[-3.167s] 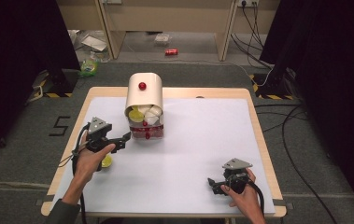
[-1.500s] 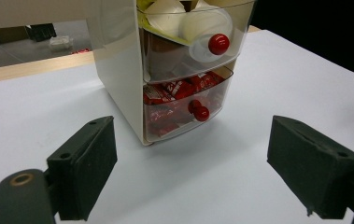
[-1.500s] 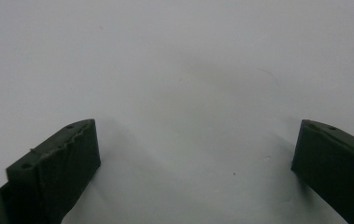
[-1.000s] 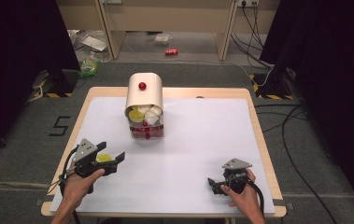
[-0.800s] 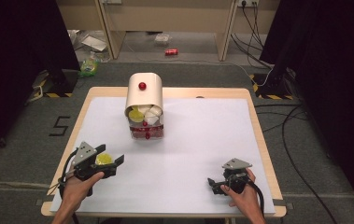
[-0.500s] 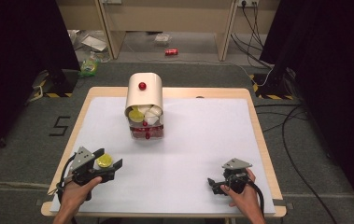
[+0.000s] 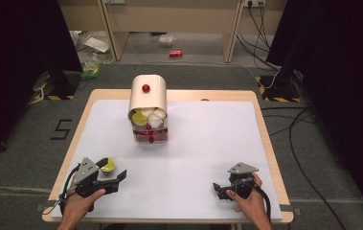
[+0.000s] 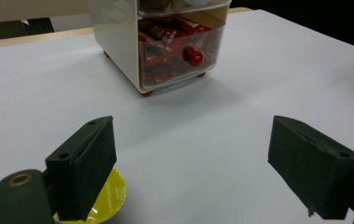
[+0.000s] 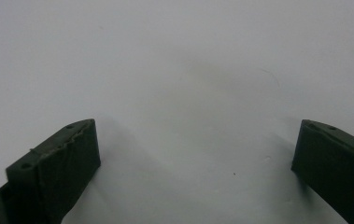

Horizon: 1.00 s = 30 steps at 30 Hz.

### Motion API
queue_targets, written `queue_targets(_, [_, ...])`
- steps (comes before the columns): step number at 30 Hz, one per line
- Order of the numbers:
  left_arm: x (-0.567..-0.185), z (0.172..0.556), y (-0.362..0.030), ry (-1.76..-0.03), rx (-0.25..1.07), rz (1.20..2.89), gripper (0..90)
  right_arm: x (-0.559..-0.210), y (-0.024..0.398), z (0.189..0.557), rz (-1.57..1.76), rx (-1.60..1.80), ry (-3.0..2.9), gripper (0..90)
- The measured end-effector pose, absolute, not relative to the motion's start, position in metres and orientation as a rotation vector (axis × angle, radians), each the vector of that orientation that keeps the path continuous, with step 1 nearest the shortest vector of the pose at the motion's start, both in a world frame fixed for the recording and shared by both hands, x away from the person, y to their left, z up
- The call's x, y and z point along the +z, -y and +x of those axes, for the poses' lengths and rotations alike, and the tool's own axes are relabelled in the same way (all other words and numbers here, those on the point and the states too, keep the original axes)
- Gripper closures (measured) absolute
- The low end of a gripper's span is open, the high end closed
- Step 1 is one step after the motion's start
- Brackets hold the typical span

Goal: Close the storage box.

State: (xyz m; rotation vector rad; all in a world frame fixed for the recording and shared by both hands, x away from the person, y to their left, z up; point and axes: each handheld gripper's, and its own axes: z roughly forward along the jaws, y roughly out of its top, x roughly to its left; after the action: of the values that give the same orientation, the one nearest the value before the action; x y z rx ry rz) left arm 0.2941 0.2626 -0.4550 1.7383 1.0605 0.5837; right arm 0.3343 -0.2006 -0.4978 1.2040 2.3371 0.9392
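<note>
Where the white-covered, wood-edged counter (image 7: 208,143) stands on grey carpet, dark curtains are seen at both sides and a red can (image 7: 175,53) lies on the floor beyond. At the near left corner the left gripper (image 7: 114,179) is held low, its fingers (image 8: 83,165) spread wide apart with nothing between them; a small round yellow capsule (image 7: 107,166) lies on the counter just beside the left finger. At the near right the right gripper (image 7: 219,190) is held with its fingers (image 9: 55,163) likewise wide apart over bare white surface. Toward the far side, a cream rounded drawer unit with a red knob (image 7: 147,98) is seen; yellow and white capsules fill its upper part, and red packets fill its clear lower drawer (image 8: 179,53).
</note>
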Motion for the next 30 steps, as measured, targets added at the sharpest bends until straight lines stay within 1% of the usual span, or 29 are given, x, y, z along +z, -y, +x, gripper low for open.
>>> queue_targets(11, [-0.468,0.287,-0.262,-1.056,0.597,1.767,14.9,-0.498,0.201,0.334,1.203,0.940,-2.338,1.0])
queue_targets(14, [-0.473,0.285,-0.262,-1.064,0.580,1.778,14.9,-0.498,0.201,0.334,1.204,0.938,-2.338,1.0])
queue_targets(16, [-0.476,0.282,-0.264,-1.067,0.597,1.787,14.9,-0.498,0.201,0.334,1.203,0.940,-2.338,1.0])
queue_targets(30, [-0.491,0.267,-0.279,-1.098,0.586,1.790,14.9,-0.498,0.201,0.334,1.204,0.939,-2.338,1.0])
